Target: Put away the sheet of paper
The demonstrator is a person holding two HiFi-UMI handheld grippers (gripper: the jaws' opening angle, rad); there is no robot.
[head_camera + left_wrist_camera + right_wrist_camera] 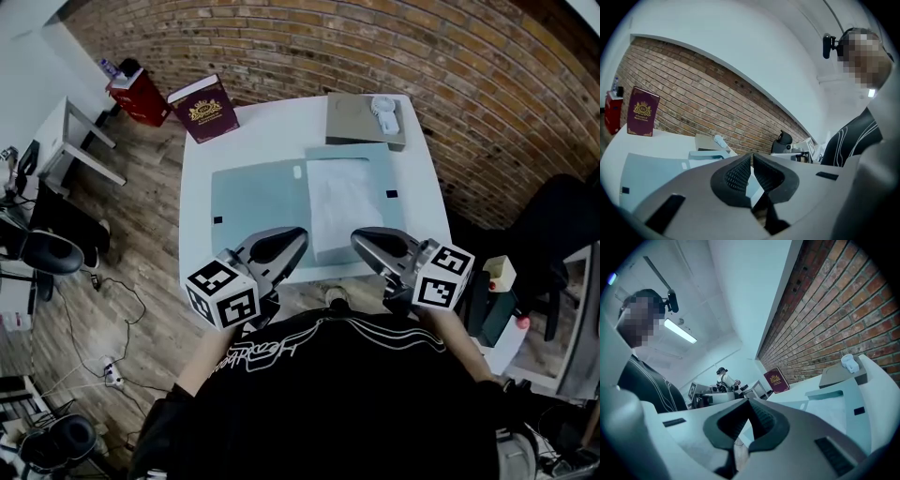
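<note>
Brick wall behind a white table [272, 136], wood floor to the left. From the head view I see a pale blue folder [258, 202] lying open and flat, with the sheet of paper [337, 202] on its right leaf, white on blue. A maroon book [203, 109] stands at the far left corner. A gray box [354, 120] with a small white object [382, 114] on it sits at the far edge.

The left gripper [300, 234] and right gripper [358, 237] are at the folder's near edge, on either side of the sheet's near end. This view does not show the jaw gaps.

The left gripper view does: its pads [740, 173] are pressed together and hold nothing. In the right gripper view the right gripper's tips also meet, with nothing between them. Only this view shows a person [724, 377] standing far off among desks, and a ceiling light [679, 330].
</note>
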